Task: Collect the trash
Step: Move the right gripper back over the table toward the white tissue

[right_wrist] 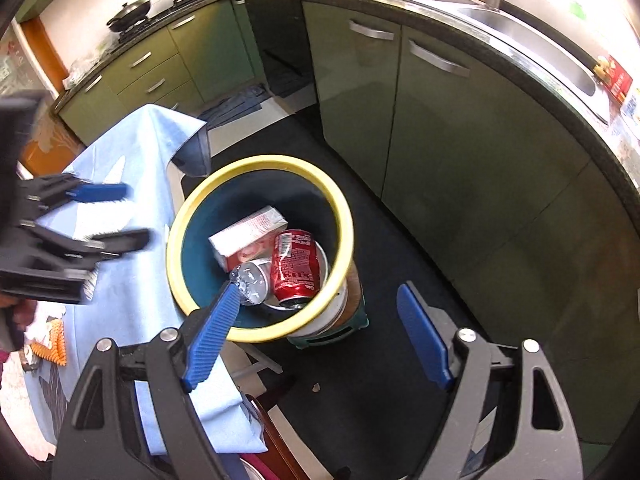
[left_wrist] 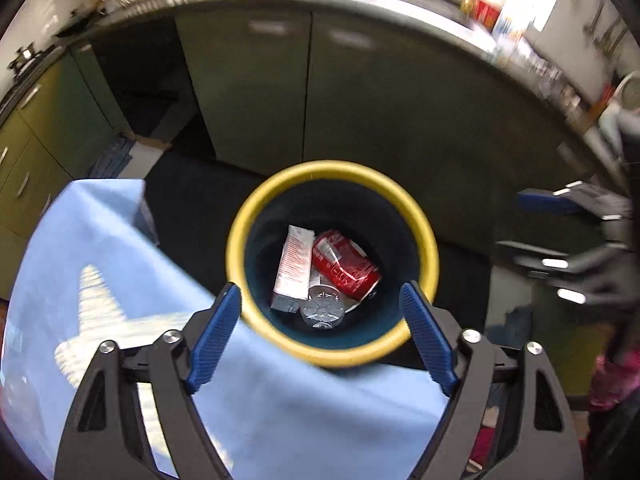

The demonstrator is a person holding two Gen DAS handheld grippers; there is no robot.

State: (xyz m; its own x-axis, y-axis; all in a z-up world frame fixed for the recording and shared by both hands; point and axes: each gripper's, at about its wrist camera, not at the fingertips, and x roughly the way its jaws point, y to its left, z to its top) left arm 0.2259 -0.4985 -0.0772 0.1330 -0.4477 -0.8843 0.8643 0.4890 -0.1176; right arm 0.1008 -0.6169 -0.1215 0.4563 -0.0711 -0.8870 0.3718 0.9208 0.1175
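A dark bin with a yellow rim (left_wrist: 256, 204) (right_wrist: 176, 224) stands on the floor beside the table. Inside lie a red soda can (left_wrist: 344, 264) (right_wrist: 296, 264), a white and red carton (left_wrist: 294, 264) (right_wrist: 248, 232) and a crumpled clear plastic bottle (left_wrist: 324, 310) (right_wrist: 250, 280). My left gripper (left_wrist: 320, 336) is open and empty, hovering above the bin's near rim; it also shows blurred in the right wrist view (right_wrist: 108, 216). My right gripper (right_wrist: 316, 336) is open and empty, above the bin's right side; it shows blurred in the left wrist view (left_wrist: 544, 224).
A table with a light blue cloth (left_wrist: 120, 280) (right_wrist: 132, 168) is left of the bin. Green kitchen cabinets (left_wrist: 360, 100) (right_wrist: 440, 140) and a counter with a sink (right_wrist: 520, 32) curve behind. The bin sits on a small green stand (right_wrist: 344, 328). An orange ridged item (right_wrist: 56, 344) lies on the table.
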